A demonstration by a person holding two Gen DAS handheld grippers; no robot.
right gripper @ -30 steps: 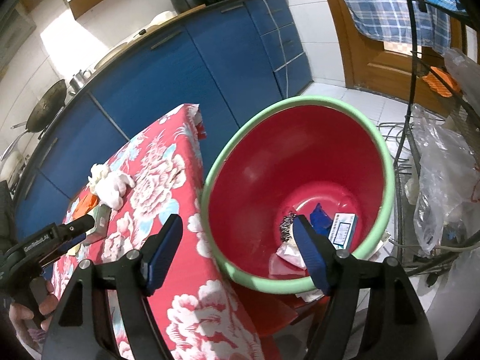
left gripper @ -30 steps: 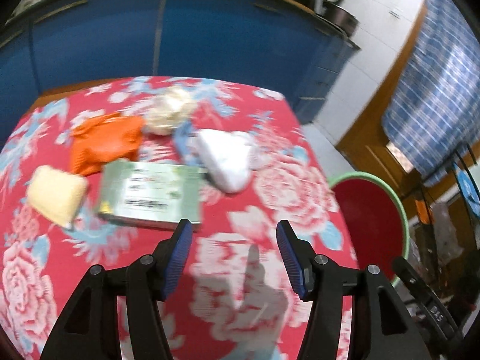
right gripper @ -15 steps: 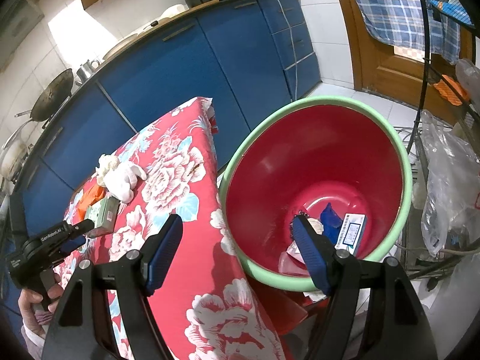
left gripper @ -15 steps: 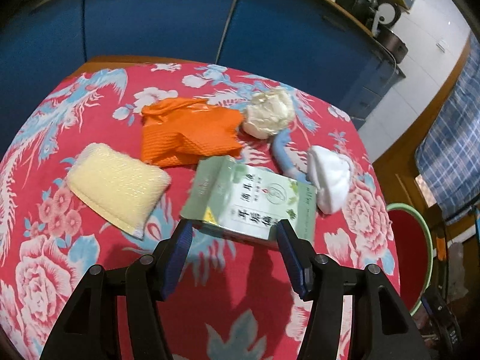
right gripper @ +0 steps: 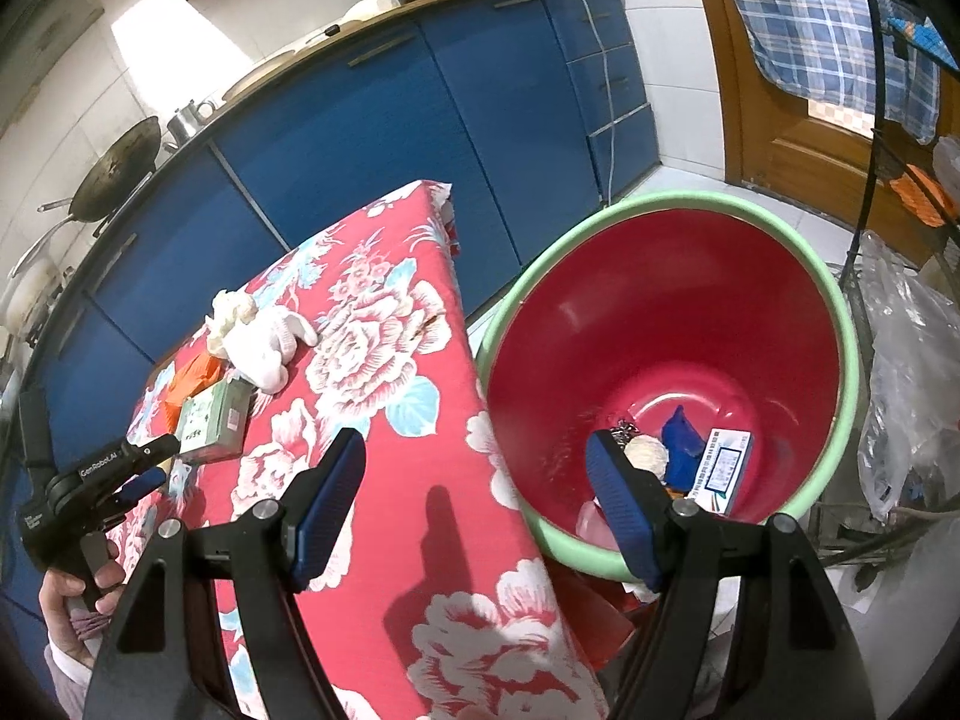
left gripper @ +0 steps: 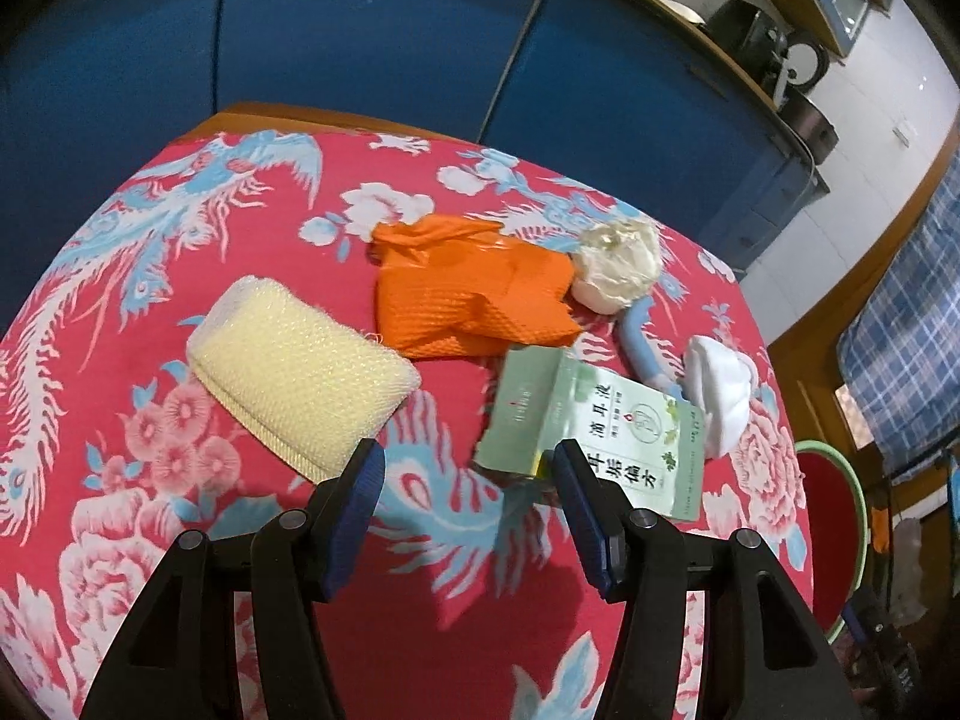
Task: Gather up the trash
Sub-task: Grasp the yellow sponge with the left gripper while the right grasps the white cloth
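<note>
The left gripper point(left gripper: 465, 477) hangs over the worktop point(left gripper: 150, 480), its fingers spread and empty, just before the green box point(left gripper: 594, 438). Beside the box lie a yellow sponge point(left gripper: 300, 372) and an orange cloth point(left gripper: 468, 300). The right gripper point(right gripper: 477, 480) has its fingers spread too, near the red basin point(right gripper: 660, 324).

A table draped in a red cloth printed with pink flowers and blue birds point(left gripper: 198, 228) carries a pale yellow mesh sponge point(left gripper: 300, 369), a crumpled orange cloth point(left gripper: 468, 294) and a cream-coloured wad of paper point(left gripper: 618, 264). A green printed carton point(left gripper: 600, 432) lies flat just beside a white wadded cloth point(left gripper: 723, 396).
</note>
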